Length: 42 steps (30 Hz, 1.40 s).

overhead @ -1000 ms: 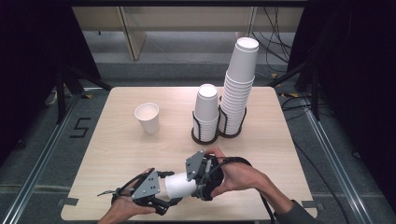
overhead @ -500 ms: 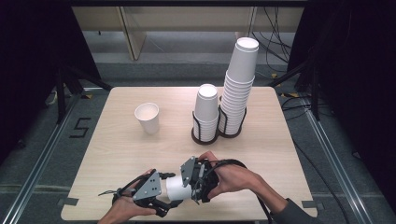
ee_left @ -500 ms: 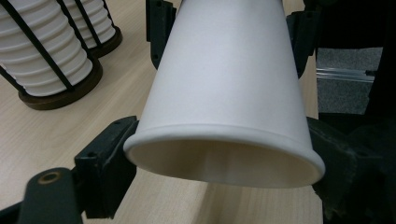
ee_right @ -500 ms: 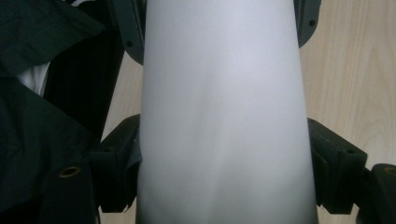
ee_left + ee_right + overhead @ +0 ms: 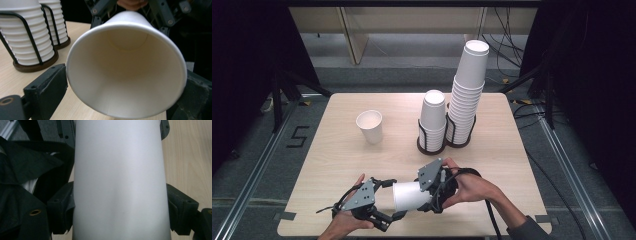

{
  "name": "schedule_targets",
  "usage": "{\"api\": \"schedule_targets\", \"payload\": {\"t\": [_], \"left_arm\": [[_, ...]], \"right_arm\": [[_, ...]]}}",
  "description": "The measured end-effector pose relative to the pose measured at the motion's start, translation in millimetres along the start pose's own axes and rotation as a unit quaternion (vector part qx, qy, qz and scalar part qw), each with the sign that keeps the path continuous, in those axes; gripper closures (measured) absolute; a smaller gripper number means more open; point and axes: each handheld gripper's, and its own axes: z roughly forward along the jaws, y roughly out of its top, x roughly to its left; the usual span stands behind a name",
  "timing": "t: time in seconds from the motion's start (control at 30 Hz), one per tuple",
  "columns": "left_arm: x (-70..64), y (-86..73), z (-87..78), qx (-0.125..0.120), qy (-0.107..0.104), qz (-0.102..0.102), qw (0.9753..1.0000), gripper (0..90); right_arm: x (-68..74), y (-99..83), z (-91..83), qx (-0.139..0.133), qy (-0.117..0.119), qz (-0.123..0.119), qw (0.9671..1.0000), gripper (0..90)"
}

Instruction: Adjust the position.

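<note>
Item: paper cup (image 5: 411, 196), lying on its side above the table's (image 5: 337, 150) near edge, long axis running left to right between your two hands. Your left gripper (image 5: 384, 216) clasps the rim end, mouth toward it; your right gripper (image 5: 428, 204) clasps the base end. Both hold it equally close. Beyond, well apart: a lone upright cup (image 5: 370, 126) and two racked stacks (image 5: 432, 120); nothing obstructs.

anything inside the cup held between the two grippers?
Nothing: in the left gripper view the paper cup shows bare white walls down to its round bottom. A little of the near inner wall is out of sight. Both grippers' jaws clamp it from outside.
</note>
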Motion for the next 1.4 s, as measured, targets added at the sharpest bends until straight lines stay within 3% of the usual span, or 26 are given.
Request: {"api": "schedule_targets", "payload": {"t": [0.03, 0.07, 0.2, 0.33, 0.37, 0.6, 0.63, 0.73, 0.87, 0.9, 0.97, 1.03, 1.13, 1.17, 1.27, 1.3, 1.4], "left_arm": [[-0.9, 1.2, -0.9, 0.001, 0.005, -0.001, 1.0000, 6.1], [-0.9, 1.5, 0.4, -0.016, -0.004, -0.012, 0.9998, 6.1], [-1.5, 2.6, -0.8, -0.009, 0.005, -0.013, 0.9999, 3.2], [-1.0, 2.4, -1.4, -0.019, 0.009, -0.020, 0.9996, 2.1], [-1.5, 2.7, -1.3, -0.024, 0.010, -0.019, 0.9995, 2.2], [-4.2, 4.0, -0.4, -0.040, 0.014, -0.012, 0.9990, 6.9], [-3.5, 5.0, -2.1, -0.033, 0.005, -0.005, 0.9994, 8.2], [-2.2, 5.2, -3.4, -0.033, 0.003, 0.000, 0.9995, 9.6], [-3.9, 5.7, -3.5, -0.021, 0.000, 0.020, 0.9996, 13.2], [-4.1, 5.9, -3.1, -0.019, -0.001, 0.023, 0.9996, 13.6], [-5.2, 5.9, -2.0, -0.016, 0.001, 0.021, 0.9997, 14.0], [-5.1, 5.8, -1.5, -0.011, 0.004, 0.025, 0.9996, 14.2], [-4.5, 6.1, -1.5, -0.002, 0.010, 0.028, 0.9996, 14.4], [-4.3, 6.1, -1.5, 0.000, 0.017, 0.027, 0.9995, 14.4], [-2.7, 6.8, -2.7, 0.011, 0.027, 0.023, 0.9993, 14.4], [-2.4, 7.6, -3.3, 0.018, 0.028, 0.026, 0.9991, 14.4], [-2.9, 9.4, -2.9, 0.031, 0.033, 0.032, 0.9985, 14.3]], "right_arm": [[0.4, -3.2, -3.6, -0.011, 0.000, 0.010, 0.9999, 23.0], [0.0, -4.8, -4.7, -0.020, 0.000, 0.009, 0.9998, 23.0], [0.9, -7.5, -8.0, -0.040, 0.004, 0.013, 0.9991, 23.0], [-0.9, -8.3, -8.8, -0.052, 0.001, 0.016, 0.9985, 22.9], [-0.9, -7.6, -8.6, -0.068, 0.015, 0.028, 0.9972, 22.9], [-1.7, -5.3, -4.8, -0.081, 0.019, 0.027, 0.9962, 22.7], [-1.6, -5.7, -3.3, -0.079, 0.019, 0.030, 0.9963, 23.0], [-1.6, -6.8, -2.0, -0.080, 0.019, 0.031, 0.9961, 23.4], [-2.2, -8.3, 1.4, -0.062, 0.013, 0.028, 0.9976, 23.8], [-0.8, -8.4, 1.6, -0.060, 0.022, 0.036, 0.9973, 23.6], [-1.5, -9.2, 3.3, -0.050, 0.012, 0.036, 0.9980, 23.0], [-0.3, -9.4, 3.5, -0.045, 0.017, 0.048, 0.9977, 22.3], [-0.4, -9.8, 4.2, -0.035, 0.005, 0.053, 0.9980, 19.5], [-1.0, -9.7, 3.9, -0.018, -0.030, 0.055, 0.9979, 15.8], [3.2, -8.9, 0.1, -0.004, -0.036, 0.072, 0.9968, 17.9], [2.7, -7.9, -0.2, -0.005, -0.047, 0.048, 0.9977, 17.1], [5.2, -6.4, 0.4, 0.007, -0.051, 0.044, 0.9977, 17.1]]}}
